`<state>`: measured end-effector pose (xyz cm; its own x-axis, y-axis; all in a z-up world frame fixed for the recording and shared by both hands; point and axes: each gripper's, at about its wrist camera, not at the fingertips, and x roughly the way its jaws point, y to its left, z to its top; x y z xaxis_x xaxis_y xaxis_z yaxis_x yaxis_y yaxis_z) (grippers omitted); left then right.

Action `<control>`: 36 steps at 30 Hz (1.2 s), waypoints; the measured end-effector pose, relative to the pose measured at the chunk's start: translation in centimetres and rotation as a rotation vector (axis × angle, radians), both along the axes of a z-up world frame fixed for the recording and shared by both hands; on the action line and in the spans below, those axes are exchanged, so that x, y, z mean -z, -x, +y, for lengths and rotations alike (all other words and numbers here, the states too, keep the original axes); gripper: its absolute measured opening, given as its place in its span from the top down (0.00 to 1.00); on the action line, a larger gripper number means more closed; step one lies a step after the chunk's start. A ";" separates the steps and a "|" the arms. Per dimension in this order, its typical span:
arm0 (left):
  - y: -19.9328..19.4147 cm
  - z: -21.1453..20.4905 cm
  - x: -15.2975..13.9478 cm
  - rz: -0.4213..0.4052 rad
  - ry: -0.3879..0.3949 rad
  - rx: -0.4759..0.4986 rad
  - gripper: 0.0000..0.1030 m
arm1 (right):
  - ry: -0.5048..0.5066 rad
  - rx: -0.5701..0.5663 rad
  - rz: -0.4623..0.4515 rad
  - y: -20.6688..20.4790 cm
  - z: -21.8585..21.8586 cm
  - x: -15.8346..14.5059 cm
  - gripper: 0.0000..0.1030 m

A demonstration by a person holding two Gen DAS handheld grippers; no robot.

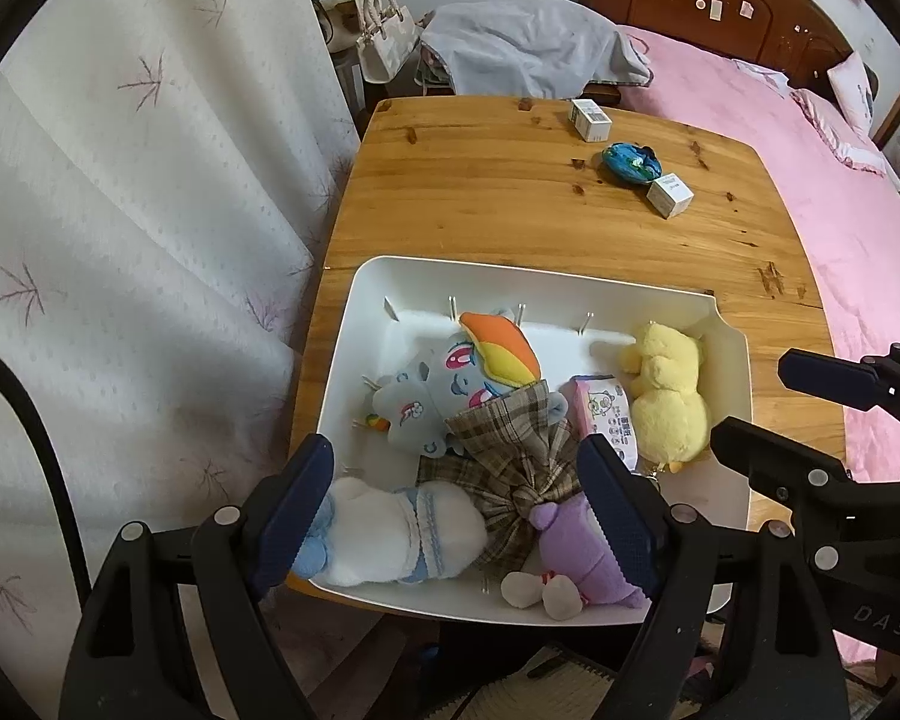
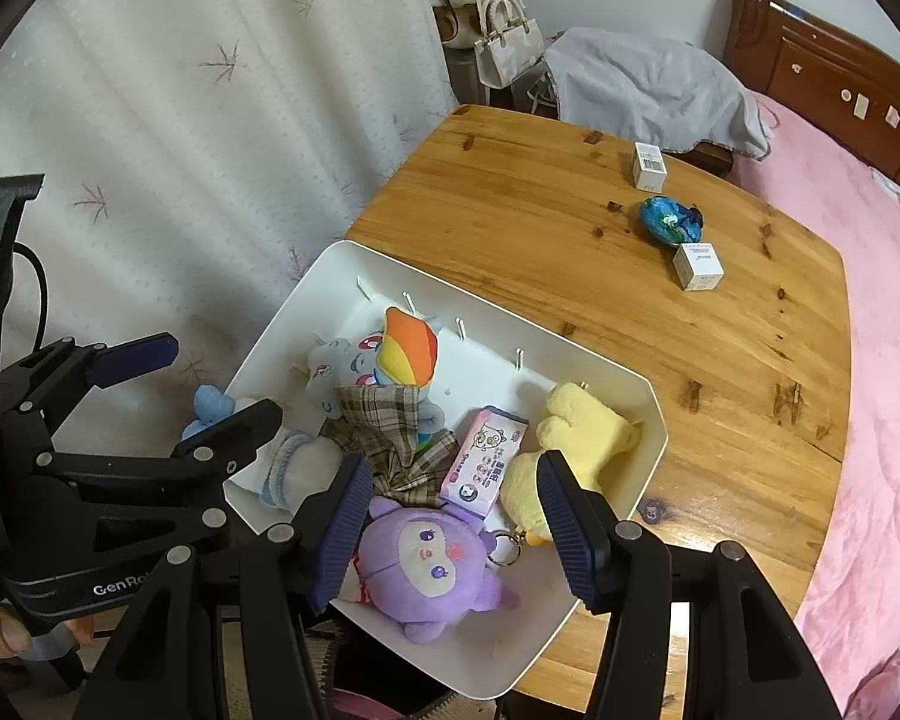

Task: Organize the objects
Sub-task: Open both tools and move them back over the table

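A white tray (image 1: 714,492) on the wooden table (image 1: 510,192) holds soft toys. They are a rainbow-maned grey pony (image 1: 444,384), a plaid bow (image 1: 510,450), a pink tissue packet (image 1: 606,420), a yellow duck (image 1: 666,396), a white-and-blue plush (image 1: 402,534) and a purple plush (image 2: 426,558). My left gripper (image 1: 456,510) hangs open over the tray's near left corner, its pads clear of the white plush and bow. My right gripper (image 2: 456,528) stands open astride the purple plush, with a gap at its right pad. Each gripper shows in the other view: the right gripper (image 1: 792,414) and the left gripper (image 2: 186,396).
Two small white boxes (image 1: 591,117) (image 1: 669,195) and a crumpled blue object (image 1: 630,163) lie on the table's far right. A white curtain (image 1: 150,210) hangs along the left. A pink bed (image 1: 810,192) borders the right, with grey cloth (image 1: 534,42) behind the table.
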<state>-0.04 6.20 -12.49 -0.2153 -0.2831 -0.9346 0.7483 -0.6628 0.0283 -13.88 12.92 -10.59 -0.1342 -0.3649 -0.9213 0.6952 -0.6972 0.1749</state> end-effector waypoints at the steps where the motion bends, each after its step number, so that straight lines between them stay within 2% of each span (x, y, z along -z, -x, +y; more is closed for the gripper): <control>1: 0.0 -0.1 0.0 0.001 0.001 0.000 0.17 | 0.000 0.001 -0.001 0.0 0.0 0.0 0.44; 16: 1.0 -0.8 -0.1 -0.013 0.006 0.023 0.17 | -0.003 0.027 0.002 0.8 -0.1 0.2 0.44; 22: 2.4 -2.0 -1.0 0.012 -0.003 0.043 0.17 | 0.003 0.063 0.000 1.6 0.1 0.2 0.43; 27: 4.6 -3.9 -2.6 0.065 -0.037 0.060 0.15 | 0.021 0.125 -0.011 3.2 1.0 0.3 0.43; 32: 8.3 -5.5 -5.1 0.087 0.018 0.132 0.12 | 0.028 0.183 -0.018 5.2 2.0 0.5 0.43; 36: 11.8 -7.1 -7.0 0.120 0.018 0.188 0.10 | 0.014 0.224 0.004 7.1 2.6 0.6 0.43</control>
